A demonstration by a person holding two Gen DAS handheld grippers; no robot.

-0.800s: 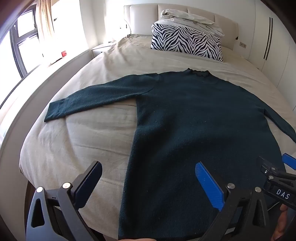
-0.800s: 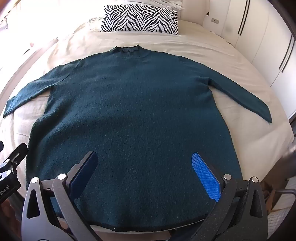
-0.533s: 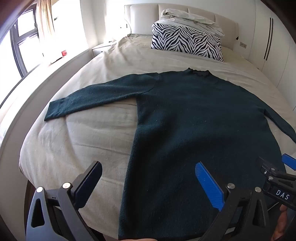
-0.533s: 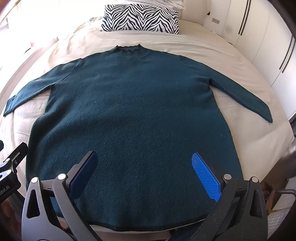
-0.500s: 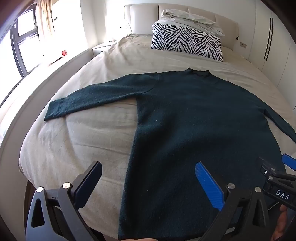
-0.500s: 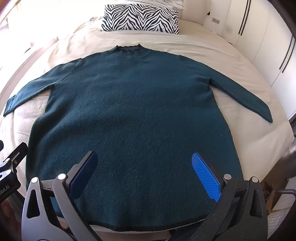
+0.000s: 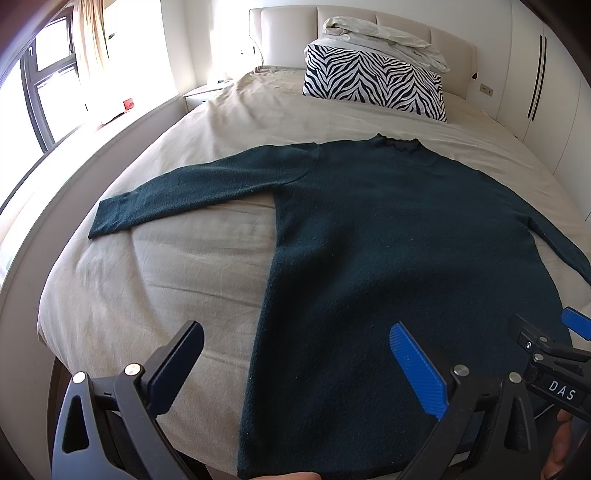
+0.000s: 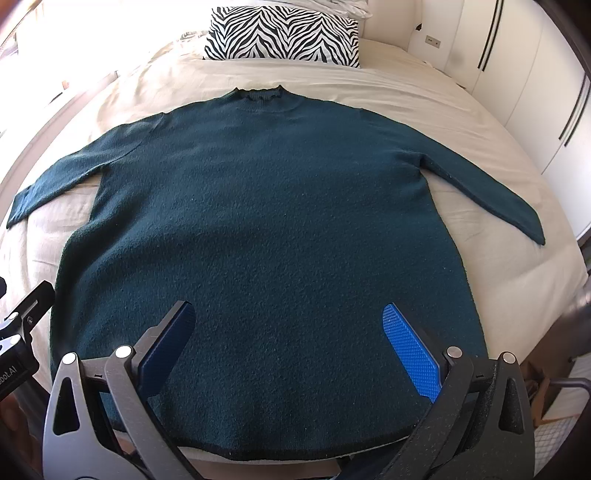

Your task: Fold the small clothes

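A dark teal sweater (image 8: 266,206) is lying flat on a beige bed (image 8: 424,99), its collar pointing toward a zebra-striped pillow (image 8: 280,31) at the far end and both sleeves stretching out to the sides. The right gripper (image 8: 291,332) is hovering over the sweater's lower part, its jaws standing wide apart and holding nothing. Part of the left gripper (image 8: 18,325) is showing at the left edge.

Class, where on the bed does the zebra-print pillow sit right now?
The zebra-print pillow sits at the head of the bed, just beyond the collar of the spread-out dark teal sweater, top centre in the right wrist view.
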